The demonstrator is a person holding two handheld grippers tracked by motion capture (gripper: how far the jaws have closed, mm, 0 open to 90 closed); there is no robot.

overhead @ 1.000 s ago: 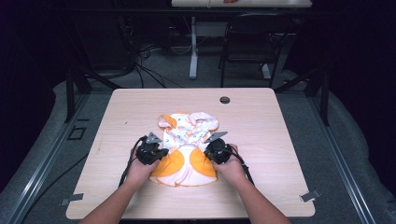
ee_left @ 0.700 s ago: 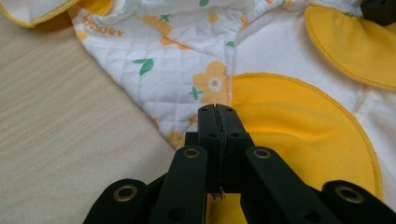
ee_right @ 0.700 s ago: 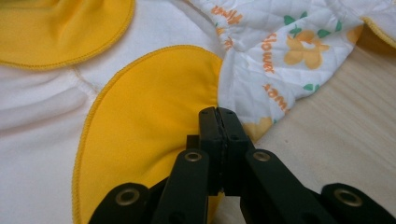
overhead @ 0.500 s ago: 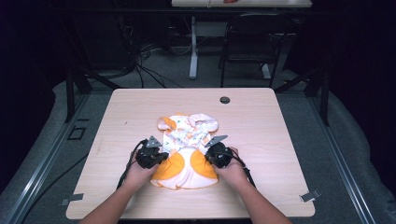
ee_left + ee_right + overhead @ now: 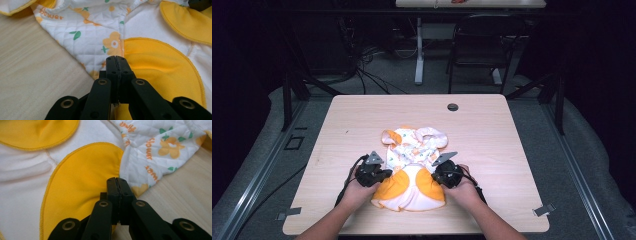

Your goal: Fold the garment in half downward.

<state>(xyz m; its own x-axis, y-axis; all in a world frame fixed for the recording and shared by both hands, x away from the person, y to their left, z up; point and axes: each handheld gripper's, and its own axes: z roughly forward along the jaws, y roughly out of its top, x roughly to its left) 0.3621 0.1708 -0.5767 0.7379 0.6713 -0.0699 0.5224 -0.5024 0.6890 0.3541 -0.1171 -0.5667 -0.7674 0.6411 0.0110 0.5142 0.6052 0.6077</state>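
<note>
A baby garment [image 5: 412, 167], white with orange flower print and yellow-orange panels, is laid on a light wooden table [image 5: 512, 150], nearer the front edge than the back edge and roughly midway between the left and right edges. The printed, quilted part is turned toward the back edge; the two orange panels and a plain white hem lie toward the front edge.

The left gripper [image 5: 379, 175] is placed at the garment's left side, where the printed fabric meets the left orange panel. In the left gripper view its jaws are seen pressed flat together, with the tips [image 5: 116, 60] lying over the seam between quilted print and orange cloth [image 5: 160, 65]; whether fabric is pinched between them cannot be told.

The right gripper [image 5: 441, 176] is placed at the garment's right side, beside the right orange panel. In the right gripper view its jaws are likewise closed tight, the tips [image 5: 116, 181] resting at the panel's edge [image 5: 82, 177], close to the bare tabletop [image 5: 180, 195]; a grip on cloth cannot be confirmed.

A small dark round disc [image 5: 452, 107] is set in the table near the back edge, well apart from the garment.
</note>
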